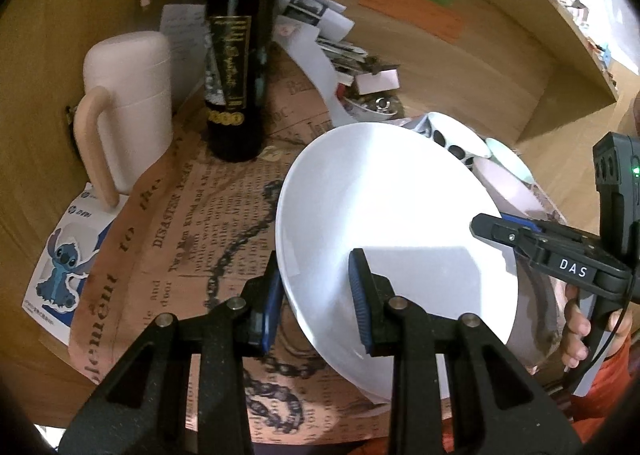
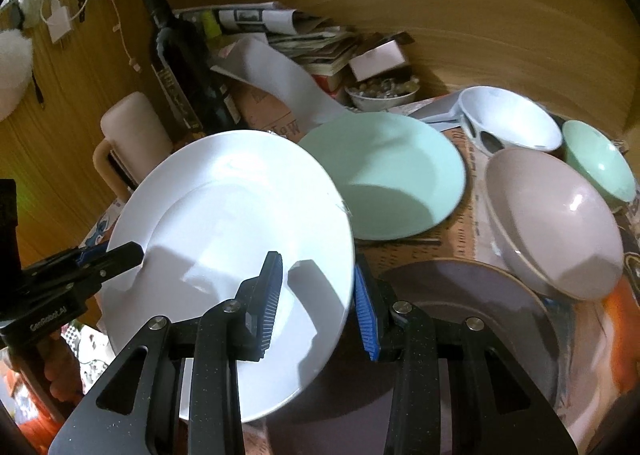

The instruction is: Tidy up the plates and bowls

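Gripping: both tongs are clamped on one white plate (image 2: 224,239), each on an opposite edge.
Left tongs (image 1: 316,297): pads closed on the plate's rim, one pad under it and one on its upper face.
Right tongs (image 2: 318,305): pads closed on the rim at the plate's other side; also seen from the left wrist view (image 1: 492,229) biting the far edge.
White plate, place: held clear above the printed paper (image 1: 192,215) that covers the bench (image 1: 36,183), between the two tongs.
White plate, attitude: tilted, face upward; round, so no long axis. The line between the two grips runs side to side.
Mint plate (image 2: 388,175): lying flat on the paper just behind the white plate.
Brown plate (image 2: 472,295): flat, below the right tongs.
Bowls: grey bowl (image 2: 556,223), white bowl (image 2: 512,119) and mint bowl (image 2: 600,163), grouped at the right, tipped on their sides.
Other items: dark bottle (image 1: 236,55) upright, pale mug (image 1: 128,107) beside it, loose papers (image 2: 288,31) behind.
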`<state>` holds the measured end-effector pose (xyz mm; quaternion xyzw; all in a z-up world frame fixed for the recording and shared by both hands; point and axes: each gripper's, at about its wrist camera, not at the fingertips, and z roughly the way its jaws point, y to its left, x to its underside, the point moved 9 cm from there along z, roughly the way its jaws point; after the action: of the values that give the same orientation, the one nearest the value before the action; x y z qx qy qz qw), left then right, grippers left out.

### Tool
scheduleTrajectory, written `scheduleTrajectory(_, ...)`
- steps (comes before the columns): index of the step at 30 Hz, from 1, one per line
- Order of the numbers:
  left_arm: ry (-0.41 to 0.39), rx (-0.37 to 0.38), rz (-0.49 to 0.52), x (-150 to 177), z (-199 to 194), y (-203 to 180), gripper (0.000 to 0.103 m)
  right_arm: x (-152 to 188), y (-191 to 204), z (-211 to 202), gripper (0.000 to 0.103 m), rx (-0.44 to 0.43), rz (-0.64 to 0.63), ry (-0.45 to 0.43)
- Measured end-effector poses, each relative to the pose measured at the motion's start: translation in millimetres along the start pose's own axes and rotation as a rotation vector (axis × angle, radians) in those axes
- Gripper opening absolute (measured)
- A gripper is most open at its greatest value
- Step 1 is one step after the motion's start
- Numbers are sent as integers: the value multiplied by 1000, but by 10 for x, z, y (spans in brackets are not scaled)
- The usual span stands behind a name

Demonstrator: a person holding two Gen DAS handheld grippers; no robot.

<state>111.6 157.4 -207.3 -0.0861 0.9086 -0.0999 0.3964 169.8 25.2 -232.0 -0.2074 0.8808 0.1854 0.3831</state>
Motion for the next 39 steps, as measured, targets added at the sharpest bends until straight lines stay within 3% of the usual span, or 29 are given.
scheduleTrajectory(16,30,35,61,84,55,-570,30,164,-394,-417,32,43,35,-58)
scheduleTrajectory(39,93,67,114,342,295,-1035,30,555,-849,-569,32,93,96,-8)
